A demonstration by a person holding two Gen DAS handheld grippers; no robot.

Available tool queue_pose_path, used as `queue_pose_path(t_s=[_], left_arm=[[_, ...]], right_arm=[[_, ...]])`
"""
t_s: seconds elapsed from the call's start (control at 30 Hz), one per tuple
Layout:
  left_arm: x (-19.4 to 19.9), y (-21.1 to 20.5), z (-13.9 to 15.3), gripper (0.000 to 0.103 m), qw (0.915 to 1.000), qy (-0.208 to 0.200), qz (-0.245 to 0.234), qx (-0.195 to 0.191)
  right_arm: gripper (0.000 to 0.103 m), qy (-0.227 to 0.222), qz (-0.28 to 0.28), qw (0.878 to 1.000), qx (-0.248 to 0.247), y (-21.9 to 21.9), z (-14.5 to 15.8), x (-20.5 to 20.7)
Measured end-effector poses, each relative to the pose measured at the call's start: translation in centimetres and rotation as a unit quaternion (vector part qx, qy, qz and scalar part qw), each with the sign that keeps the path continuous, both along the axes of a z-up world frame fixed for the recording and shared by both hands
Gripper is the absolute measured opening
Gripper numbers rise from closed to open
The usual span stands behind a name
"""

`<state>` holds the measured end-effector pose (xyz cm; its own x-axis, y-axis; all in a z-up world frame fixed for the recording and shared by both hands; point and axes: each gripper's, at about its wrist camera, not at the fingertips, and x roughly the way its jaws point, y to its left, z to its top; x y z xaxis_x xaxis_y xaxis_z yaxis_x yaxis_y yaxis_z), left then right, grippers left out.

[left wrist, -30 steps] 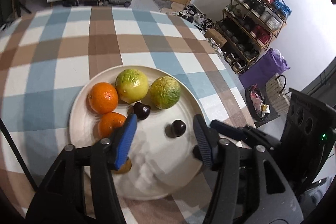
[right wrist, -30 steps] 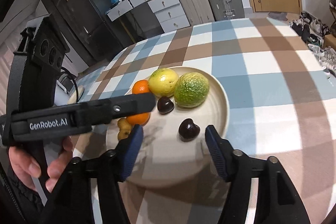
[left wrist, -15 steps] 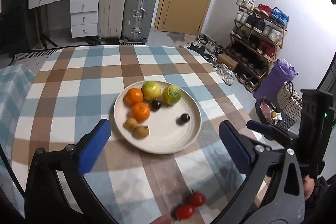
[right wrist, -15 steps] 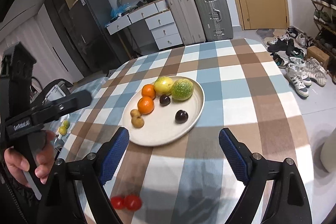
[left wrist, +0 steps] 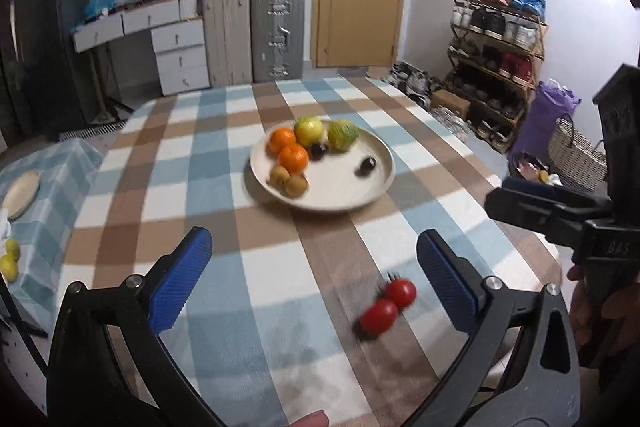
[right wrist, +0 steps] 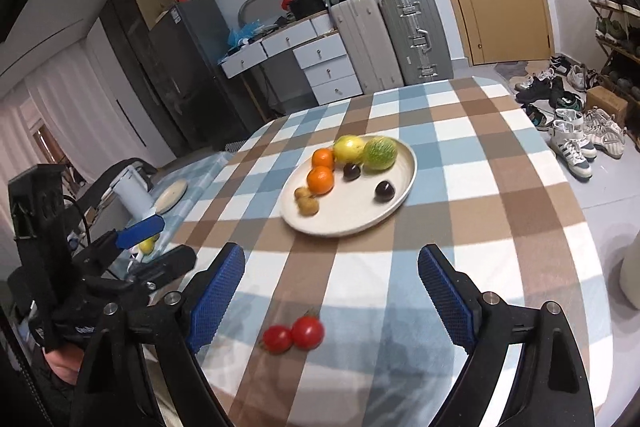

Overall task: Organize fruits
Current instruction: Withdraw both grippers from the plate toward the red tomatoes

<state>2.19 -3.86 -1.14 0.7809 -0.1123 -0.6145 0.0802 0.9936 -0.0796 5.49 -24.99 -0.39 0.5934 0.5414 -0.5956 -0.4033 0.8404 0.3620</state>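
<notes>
Left gripper [left wrist: 314,265]: fingers stood wide apart with nothing between the blue pads; it hung over the near part of the tabletop, pointing down at a slant toward the plate. Its jaws had just been opening.
Right gripper [right wrist: 330,283]: fingers also spread wide and empty, above the near edge of the tabletop. Its jaws had just been opening as well.
Tabletop [right wrist: 472,195]: covered with a checked cloth in blue, brown and white.
Plate [right wrist: 394,205]: a round cream plate near the middle of the tabletop, well apart from both grippers.
Fruit on the plate: two oranges [right wrist: 321,179] lay on its left side, one behind the other; a yellow citrus [right wrist: 348,148] and a green citrus [right wrist: 379,153] sat side by side at the far rim; two small brown fruits [right wrist: 306,201] lay touching at the near left; one dark plum [right wrist: 352,171] rested just in front of the yellow and green citrus, and a second dark plum [right wrist: 385,191] lay alone on the right part of the plate.
Tomatoes [right wrist: 296,335]: two red tomatoes lay touching on the cloth, off the plate, near the front edge of the tabletop; in the right wrist view they sat between the spread fingers, lower in the picture than the pads.
Left hand [right wrist: 66,367]: seen partly at the lower left of the right wrist view, gripping the left gripper's handle.
</notes>
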Motion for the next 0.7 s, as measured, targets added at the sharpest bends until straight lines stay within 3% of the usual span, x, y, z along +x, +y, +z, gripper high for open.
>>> queue_pose_path(t_s=[0.13, 0.3, 0.7], left_arm=[[-0.7, 0.2, -1.1, 0.102, 0.9999, 0.013, 0.005, -0.004], [-0.2, 1.0, -2.1, 0.102, 0.9979, 0.044, 0.001, -0.046], [1.2, 0.2, -3.5, 0.102, 0.997, 0.066, -0.005, -0.04]], right_arm=[[0.091, -0.002, 0.011, 1.0, -0.016, 0.6, -0.2, -1.5], [0.091, 0.007, 0.02, 0.999, -0.027, 1.3, -0.9, -2.3], [0.091, 0.017, 0.027, 0.998, -0.053, 2.0, -1.8, -1.7]])
